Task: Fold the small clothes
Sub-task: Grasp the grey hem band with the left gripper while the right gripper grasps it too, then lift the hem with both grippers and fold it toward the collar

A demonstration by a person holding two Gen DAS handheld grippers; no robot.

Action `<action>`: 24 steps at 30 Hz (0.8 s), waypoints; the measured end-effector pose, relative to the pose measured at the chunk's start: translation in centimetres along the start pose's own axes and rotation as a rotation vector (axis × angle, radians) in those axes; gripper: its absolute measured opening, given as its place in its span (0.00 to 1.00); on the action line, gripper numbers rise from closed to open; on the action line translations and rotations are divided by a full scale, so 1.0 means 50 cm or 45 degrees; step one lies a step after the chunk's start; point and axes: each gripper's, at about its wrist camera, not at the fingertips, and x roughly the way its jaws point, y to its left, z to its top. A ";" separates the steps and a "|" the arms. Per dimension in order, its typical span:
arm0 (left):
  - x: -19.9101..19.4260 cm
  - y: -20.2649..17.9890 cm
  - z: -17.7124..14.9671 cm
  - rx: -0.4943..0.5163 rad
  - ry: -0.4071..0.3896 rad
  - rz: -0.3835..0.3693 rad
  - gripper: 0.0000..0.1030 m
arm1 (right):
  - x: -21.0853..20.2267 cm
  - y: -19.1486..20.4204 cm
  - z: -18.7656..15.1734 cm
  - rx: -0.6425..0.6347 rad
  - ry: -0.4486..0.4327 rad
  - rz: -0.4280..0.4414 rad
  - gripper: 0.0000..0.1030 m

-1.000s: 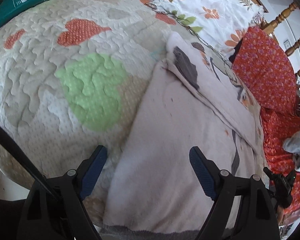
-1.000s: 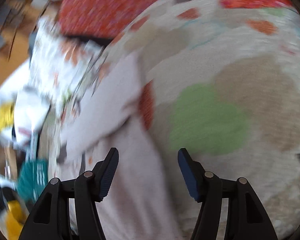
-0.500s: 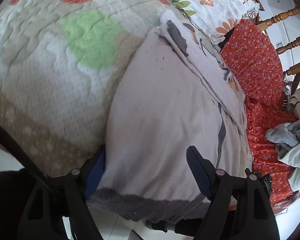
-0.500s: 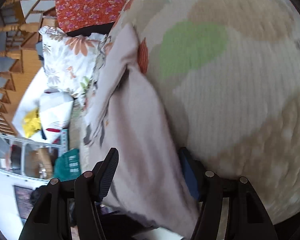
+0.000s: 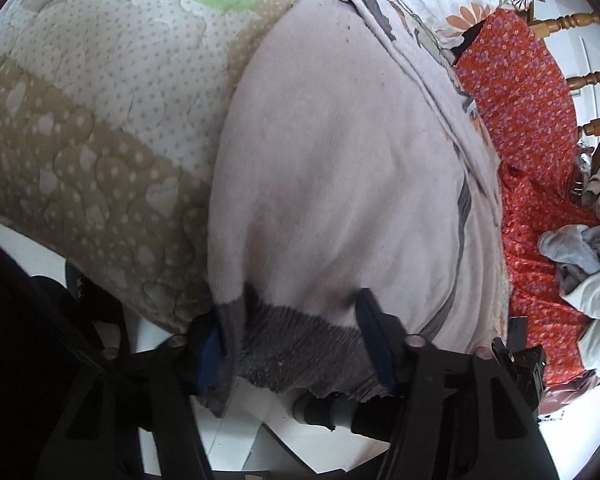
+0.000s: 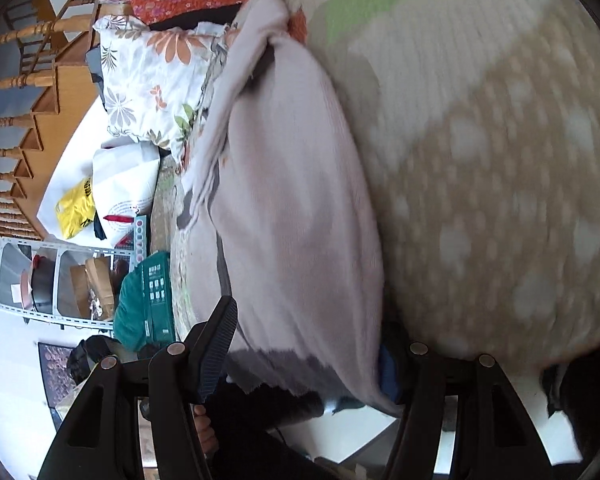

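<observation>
Pale pink garment [image 5: 340, 168], a soft knit with a grey ribbed hem [image 5: 296, 344], lies spread on the quilted bed cover [image 5: 84, 152], its hem hanging over the near edge. It looks light and limp (likely to sag and slip wherever unsupported), so the thicker hem corners seem the best places to pinch. Left tool [image 5: 296, 344] stands wide apart, straddling the hem, cloth draped over its left finger. Right tool [image 6: 306, 350] is likewise spread around the hem's other corner, not clamped.
</observation>
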 end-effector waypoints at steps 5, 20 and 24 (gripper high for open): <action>0.006 0.006 -0.016 -0.012 0.022 -0.007 0.47 | 0.005 -0.002 -0.043 -0.004 0.008 -0.056 0.59; -0.023 -0.013 -0.036 0.010 -0.008 -0.011 0.10 | 0.022 -0.022 -0.075 -0.006 0.072 -0.231 0.08; -0.059 -0.033 -0.013 0.022 -0.042 -0.074 0.10 | -0.002 0.040 -0.064 -0.155 0.045 -0.228 0.07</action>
